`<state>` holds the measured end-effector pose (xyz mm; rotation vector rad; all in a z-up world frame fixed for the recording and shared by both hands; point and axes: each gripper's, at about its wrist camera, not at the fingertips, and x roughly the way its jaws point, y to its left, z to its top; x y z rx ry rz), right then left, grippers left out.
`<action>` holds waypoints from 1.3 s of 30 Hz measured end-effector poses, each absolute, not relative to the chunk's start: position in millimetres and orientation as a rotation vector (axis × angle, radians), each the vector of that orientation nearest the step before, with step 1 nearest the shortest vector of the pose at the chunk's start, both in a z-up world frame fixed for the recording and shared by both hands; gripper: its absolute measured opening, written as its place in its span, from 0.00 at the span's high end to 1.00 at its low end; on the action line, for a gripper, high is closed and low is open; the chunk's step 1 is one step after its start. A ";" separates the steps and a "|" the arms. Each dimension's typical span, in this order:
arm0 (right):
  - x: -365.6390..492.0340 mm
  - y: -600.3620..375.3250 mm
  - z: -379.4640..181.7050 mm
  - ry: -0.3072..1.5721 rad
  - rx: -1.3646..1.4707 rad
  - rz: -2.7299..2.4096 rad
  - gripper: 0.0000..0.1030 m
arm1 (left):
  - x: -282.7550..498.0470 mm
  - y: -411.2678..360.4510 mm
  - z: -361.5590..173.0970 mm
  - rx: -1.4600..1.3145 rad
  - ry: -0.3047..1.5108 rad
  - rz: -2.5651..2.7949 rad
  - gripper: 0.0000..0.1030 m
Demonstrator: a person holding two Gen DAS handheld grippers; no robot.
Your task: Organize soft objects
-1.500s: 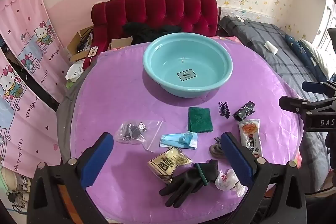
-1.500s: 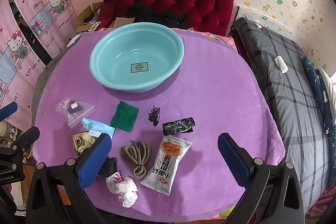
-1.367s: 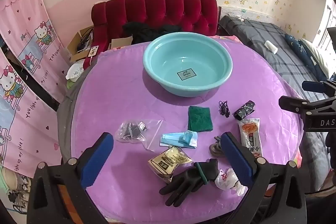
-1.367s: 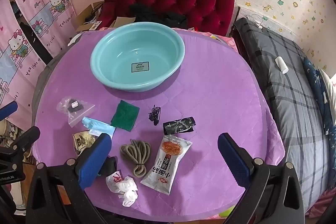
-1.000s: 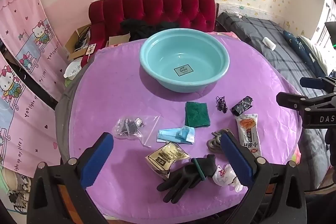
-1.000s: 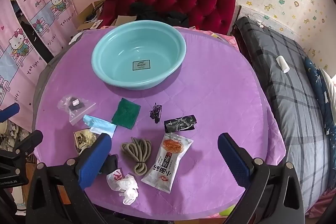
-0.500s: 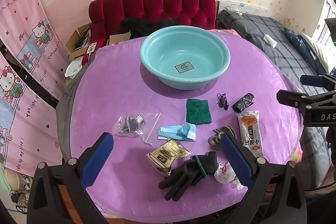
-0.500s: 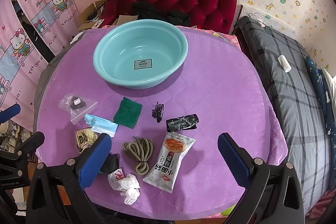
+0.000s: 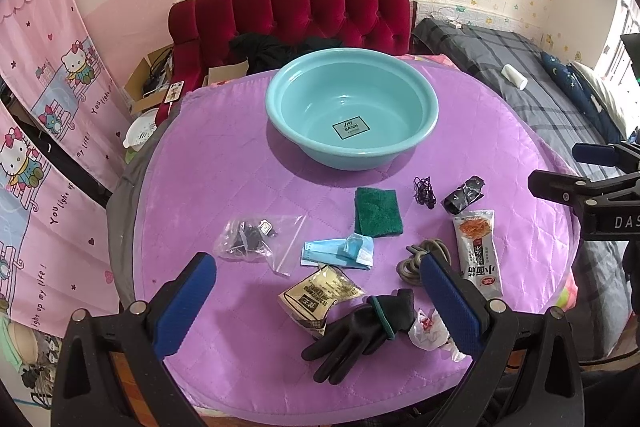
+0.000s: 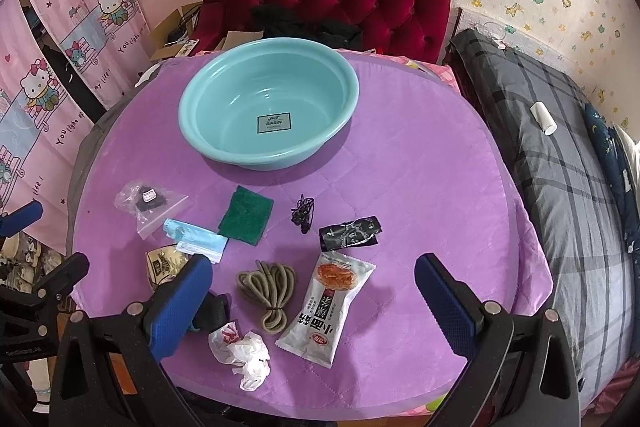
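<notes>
Purple tablecloth lies bare right of the basin; left gripper and right gripper gape, unladen.

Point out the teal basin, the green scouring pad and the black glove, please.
teal basin (image 9: 430, 115): left wrist view, right rim.
green scouring pad (image 10: 246, 215): right wrist view, pad's middle.
black glove (image 9: 360, 327): left wrist view, on the palm.

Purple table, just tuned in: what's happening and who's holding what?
Nothing is held yet. The left hand-held gripper and right hand-held gripper both hover open above the near edge of the purple table. The teal basin is empty. The black glove, green scouring pad, coiled cord, face mask and snack packet lie loose on the cloth.
</notes>
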<state>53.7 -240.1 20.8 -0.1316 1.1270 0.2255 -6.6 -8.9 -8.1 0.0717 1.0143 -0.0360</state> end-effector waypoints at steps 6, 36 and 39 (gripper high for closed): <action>53.5 -241.0 19.7 1.131 -0.131 0.224 0.00 | -7.1 -9.0 -8.7 0.068 1.017 -0.038 0.00; 54.7 -240.4 15.3 1.138 -0.143 0.219 0.00 | -8.9 0.0 -9.7 0.052 1.023 -0.032 0.00; 55.2 -242.6 14.0 1.142 -0.141 0.219 0.00 | -9.4 2.4 -13.4 0.045 1.029 -0.046 0.00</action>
